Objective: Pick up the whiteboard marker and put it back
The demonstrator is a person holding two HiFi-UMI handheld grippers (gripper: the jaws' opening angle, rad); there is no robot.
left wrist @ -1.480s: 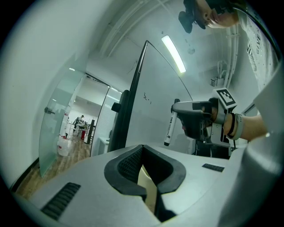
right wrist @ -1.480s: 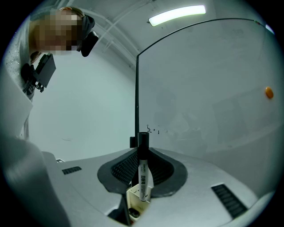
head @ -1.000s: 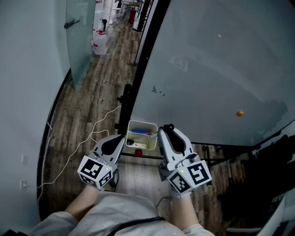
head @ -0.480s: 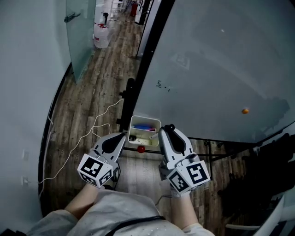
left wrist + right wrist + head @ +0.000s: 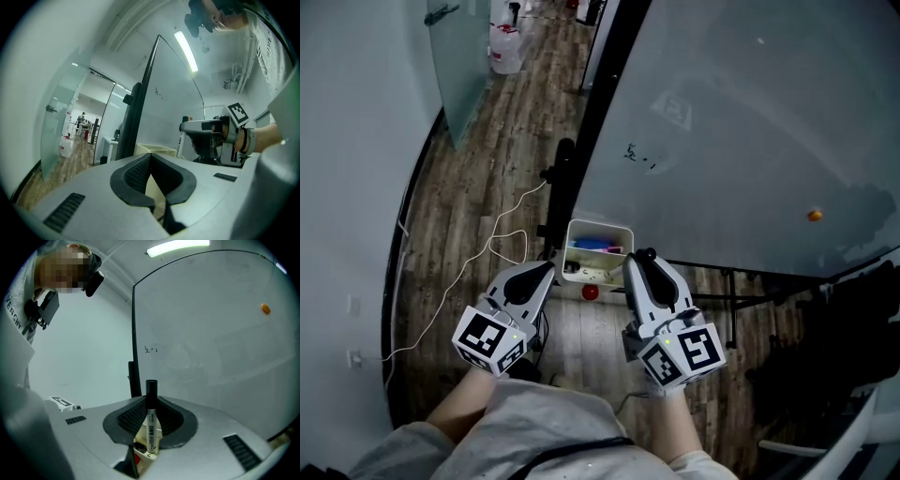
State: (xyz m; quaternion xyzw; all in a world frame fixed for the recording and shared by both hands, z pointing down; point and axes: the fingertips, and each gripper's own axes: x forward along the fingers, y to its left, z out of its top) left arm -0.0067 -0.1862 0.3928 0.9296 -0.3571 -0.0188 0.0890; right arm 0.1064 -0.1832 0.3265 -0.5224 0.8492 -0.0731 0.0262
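Note:
My right gripper point(image 5: 150, 405) is shut on a whiteboard marker point(image 5: 151, 423) with a white barrel. The marker stands upright between the pads, its black cap poking above them. In the head view the right gripper point(image 5: 643, 259) sits at the right edge of a small white box point(image 5: 596, 225). The box holds several pens and hangs at the foot of the whiteboard point(image 5: 750, 141). My left gripper point(image 5: 547, 271) hovers at the box's left side. Its jaws point(image 5: 150, 160) are closed with nothing between them, and the cream box point(image 5: 155, 150) shows just beyond.
A black stand post point(image 5: 565, 178) runs up the whiteboard's left edge. A red knob point(image 5: 591, 292) hangs under the box. A white cable point(image 5: 502, 239) lies on the wooden floor at left. An orange magnet point(image 5: 815, 216) sticks to the board. A glass partition stands at far left.
The box and whiteboard have slid upward in the head view and now lie closer to both gripper tips. The marker stays clamped in the right gripper; the left jaws are unchanged.

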